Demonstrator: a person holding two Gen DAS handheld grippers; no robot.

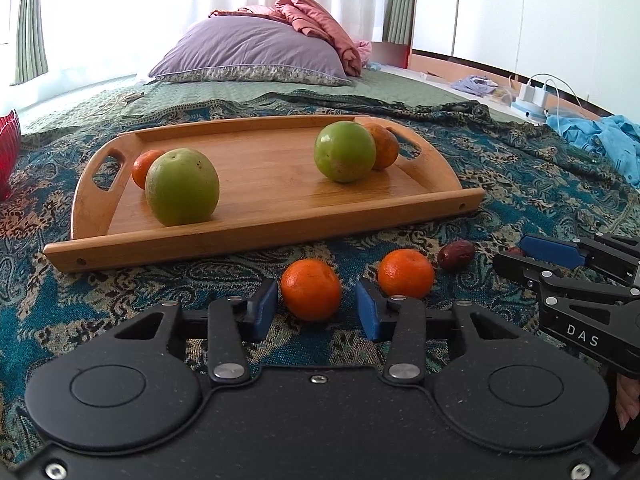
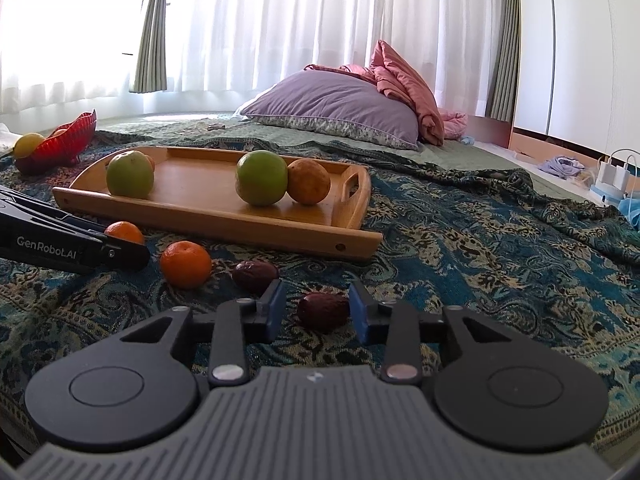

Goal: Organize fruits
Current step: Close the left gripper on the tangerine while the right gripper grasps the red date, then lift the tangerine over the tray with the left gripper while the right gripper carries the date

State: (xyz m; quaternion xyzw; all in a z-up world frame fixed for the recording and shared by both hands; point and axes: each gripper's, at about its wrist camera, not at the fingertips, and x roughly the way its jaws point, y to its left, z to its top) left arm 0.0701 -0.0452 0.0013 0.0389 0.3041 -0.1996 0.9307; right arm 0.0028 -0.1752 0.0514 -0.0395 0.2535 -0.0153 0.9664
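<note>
A wooden tray (image 1: 280,236) lies on the patterned blanket and holds two green apples (image 1: 182,187) (image 1: 344,151) and two oranges (image 1: 145,168) (image 1: 386,146). My left gripper (image 1: 316,310) is open around a mandarin (image 1: 311,295) on the blanket. A second mandarin (image 1: 406,273) and a dark red date (image 1: 456,255) lie to its right. My right gripper (image 2: 318,307) is open around another date (image 2: 323,311). A second date (image 2: 255,276) and the mandarins (image 2: 185,264) (image 2: 125,232) lie to its left. The tray also shows in the right wrist view (image 2: 224,224).
A red bowl (image 2: 66,142) with a yellow fruit (image 2: 28,145) sits at the far left. A purple pillow (image 1: 248,54) and a pink quilt (image 1: 320,20) lie behind the tray. Chargers (image 1: 534,98) and blue cloth (image 1: 604,140) are at the right.
</note>
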